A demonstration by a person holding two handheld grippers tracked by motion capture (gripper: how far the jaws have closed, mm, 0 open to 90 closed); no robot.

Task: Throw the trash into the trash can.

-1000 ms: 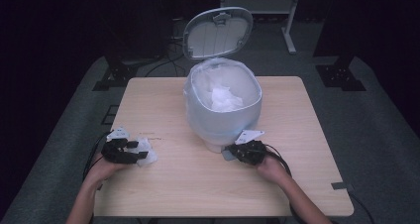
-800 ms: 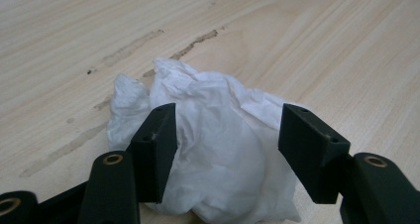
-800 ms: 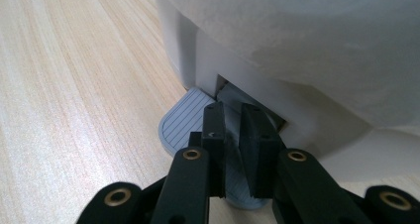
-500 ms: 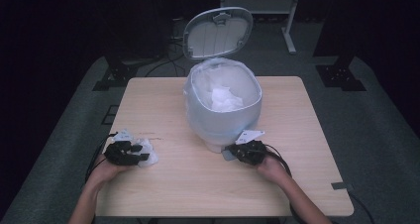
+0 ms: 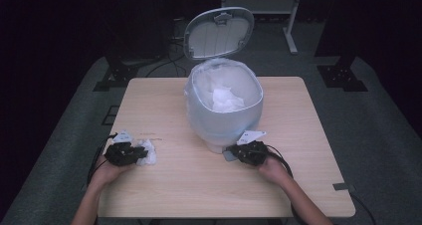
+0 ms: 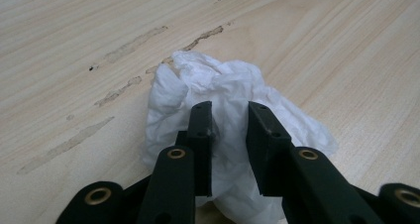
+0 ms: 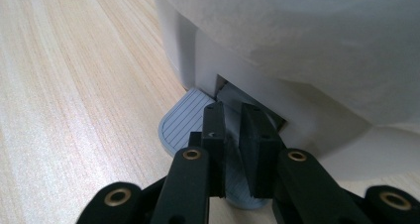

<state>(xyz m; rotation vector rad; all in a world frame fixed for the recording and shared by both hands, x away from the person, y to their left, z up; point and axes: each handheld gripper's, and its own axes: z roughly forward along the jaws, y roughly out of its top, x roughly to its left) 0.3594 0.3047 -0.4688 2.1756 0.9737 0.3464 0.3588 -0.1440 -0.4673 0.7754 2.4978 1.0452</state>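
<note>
A white pedal bin (image 5: 224,110) lined with a plastic bag stands mid-table, its lid (image 5: 219,32) tipped up and a crumpled tissue (image 5: 226,98) inside. A second crumpled tissue (image 5: 148,153) (image 6: 223,80) lies on the table near the left front. My left gripper (image 5: 134,154) (image 6: 229,110) has just been closing, and its jaws now pinch this tissue between them. My right gripper (image 5: 238,153) (image 7: 232,112) is shut and rests on top of the grey ribbed pedal (image 7: 183,120) at the foot of the bin (image 7: 297,45).
The light wooden table (image 5: 164,100) has bare room on both sides of the bin and along the front edge. Dark floor, stand legs and cables surround it. A small grey tag (image 5: 343,187) sits at the right front corner.
The left jaws have drawn in around the tissue on the table. Both hands stay where they were, and the bin lid stays up.
</note>
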